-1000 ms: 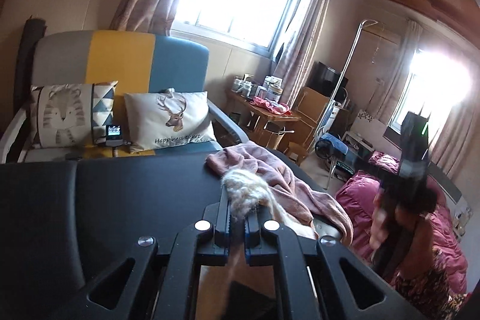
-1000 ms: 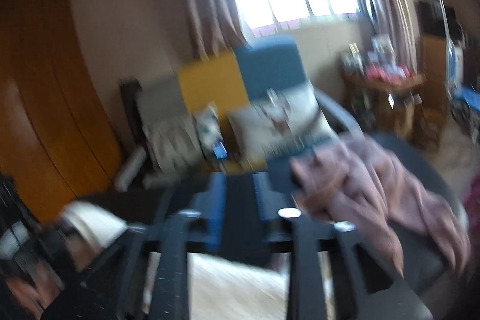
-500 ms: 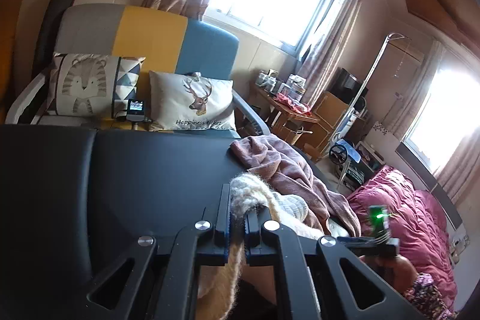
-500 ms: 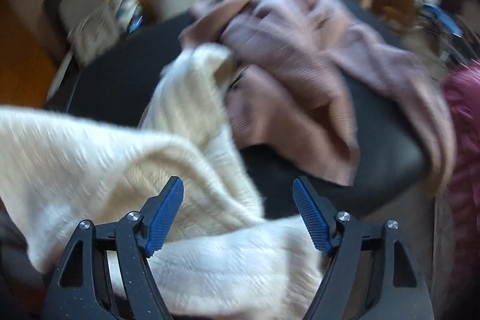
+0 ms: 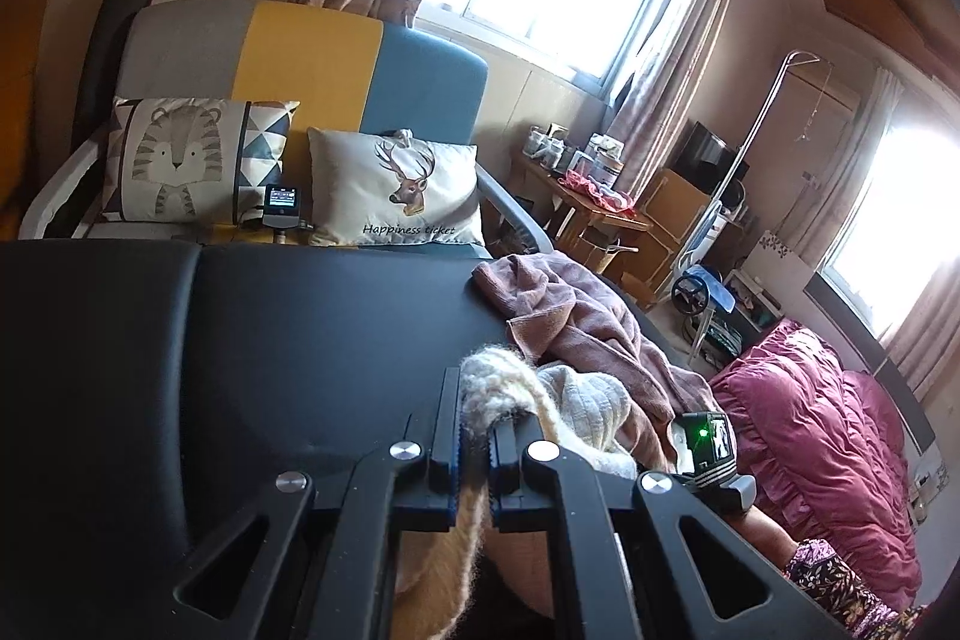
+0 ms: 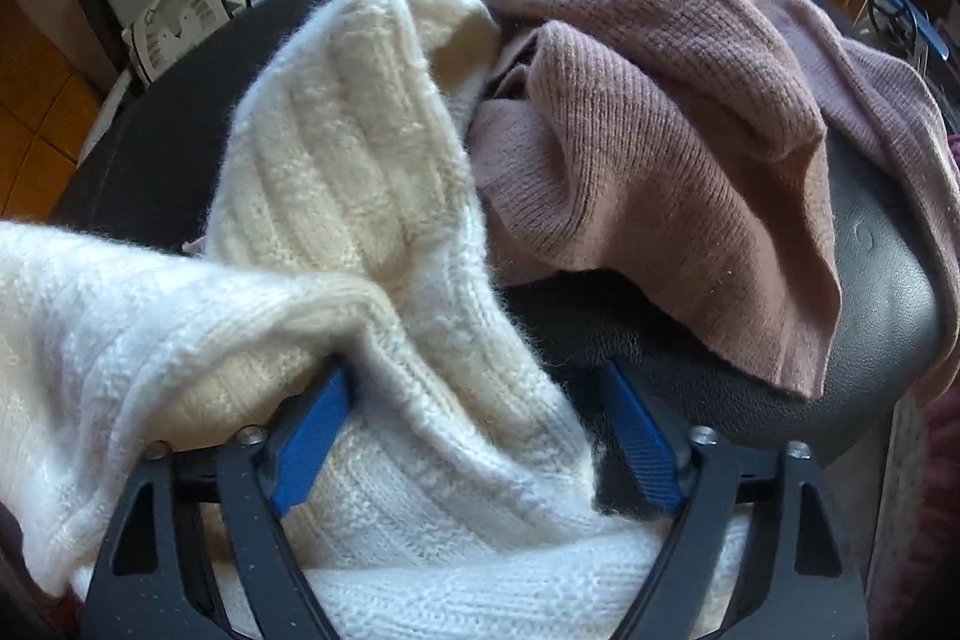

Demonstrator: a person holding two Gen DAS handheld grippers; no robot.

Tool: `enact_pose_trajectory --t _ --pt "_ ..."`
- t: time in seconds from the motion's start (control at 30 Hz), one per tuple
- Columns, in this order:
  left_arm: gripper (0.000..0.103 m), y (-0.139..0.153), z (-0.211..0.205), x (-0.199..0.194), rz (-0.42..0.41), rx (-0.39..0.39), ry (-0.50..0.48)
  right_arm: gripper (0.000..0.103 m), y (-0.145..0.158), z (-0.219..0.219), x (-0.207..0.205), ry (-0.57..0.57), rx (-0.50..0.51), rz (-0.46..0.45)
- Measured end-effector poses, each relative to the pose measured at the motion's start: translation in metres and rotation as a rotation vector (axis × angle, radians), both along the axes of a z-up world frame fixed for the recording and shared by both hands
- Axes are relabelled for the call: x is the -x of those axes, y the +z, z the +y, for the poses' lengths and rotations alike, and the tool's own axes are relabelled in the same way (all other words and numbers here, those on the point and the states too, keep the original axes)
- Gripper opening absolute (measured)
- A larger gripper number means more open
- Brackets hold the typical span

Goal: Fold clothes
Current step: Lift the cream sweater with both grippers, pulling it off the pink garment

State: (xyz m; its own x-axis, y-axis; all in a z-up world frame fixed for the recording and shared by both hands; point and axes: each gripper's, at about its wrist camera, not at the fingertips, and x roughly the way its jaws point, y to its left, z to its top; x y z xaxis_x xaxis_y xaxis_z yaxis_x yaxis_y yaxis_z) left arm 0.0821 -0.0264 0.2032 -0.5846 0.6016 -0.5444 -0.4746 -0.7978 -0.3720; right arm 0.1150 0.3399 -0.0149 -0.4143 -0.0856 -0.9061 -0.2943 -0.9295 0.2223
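Sunlit bedroom clutter fills the background: a window with curtains, a grey, yellow and blue sofa point(image 5: 300, 58) carrying a deer cushion point(image 5: 396, 187) and a tiger cushion point(image 5: 180, 160), and a crimson quilt point(image 5: 822, 430) off to the right. Nearer to you lies a black padded surface point(image 5: 270, 340) with the clothes on it.

Your left gripper point(image 5: 477, 436) is clamped tight on a fold of the cream knit sweater point(image 6: 336, 196); a woolly tuft bulges above the pinched fingers and more of it hangs below them. Your right gripper point(image 6: 474, 436) points steeply down with its blue pads well apart, and its jaws are closing. A thick ridge of the same cream sweater runs between them, lying against the left pad point(image 6: 306, 436), while the right pad stands clear of the wool over the black surface. The mauve knit garment point(image 6: 672, 112) lies crumpled just beyond, touching the cream sweater along its upper edge and draping over the surface's far rim.

Most of the cream sweater is cut off at the lower and left edges of the right wrist view, so you cannot tell its overall shape. In the left wrist view, only the top of your right gripper and a patterned sleeve point(image 5: 840, 586) show.
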Motion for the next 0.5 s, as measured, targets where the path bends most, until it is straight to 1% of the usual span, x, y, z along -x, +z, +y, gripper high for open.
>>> enact_pose_trajectory --t 0.03,0.07,0.1,0.13,0.2,0.27,0.33,0.4,0.5 --pt "0.005 0.000 0.001 -0.001 0.001 0.001 -0.003 0.040 0.002 0.000 -0.003 0.003 0.019 0.028" --pt "0.005 0.000 0.002 -0.002 0.002 0.002 -0.007 0.027 0.003 0.000 -0.005 0.003 0.079 0.063" --pt "0.005 0.001 0.003 -0.003 0.003 0.003 -0.010 0.023 0.002 0.002 -0.009 -0.033 0.119 0.078" --pt "0.005 0.001 0.003 -0.004 0.004 0.004 -0.014 0.020 0.002 0.002 -0.012 -0.049 0.120 0.086" --pt "0.005 0.003 0.003 -0.007 0.009 0.002 -0.022 0.017 0.011 0.000 -0.021 -0.083 0.121 0.121" --pt "0.005 0.006 0.001 -0.009 0.013 -0.002 -0.027 0.015 0.021 -0.001 -0.029 -0.112 0.123 0.157" --pt "0.005 0.011 -0.003 -0.013 0.022 -0.016 -0.033 0.015 0.047 -0.002 -0.040 -0.128 0.094 0.225" --pt "0.005 0.018 -0.008 -0.017 0.035 -0.040 -0.039 0.014 0.072 -0.007 -0.049 -0.129 0.065 0.275" --pt "0.005 0.032 -0.016 -0.027 0.071 -0.074 -0.050 0.014 0.115 -0.012 -0.056 -0.130 0.056 0.376"
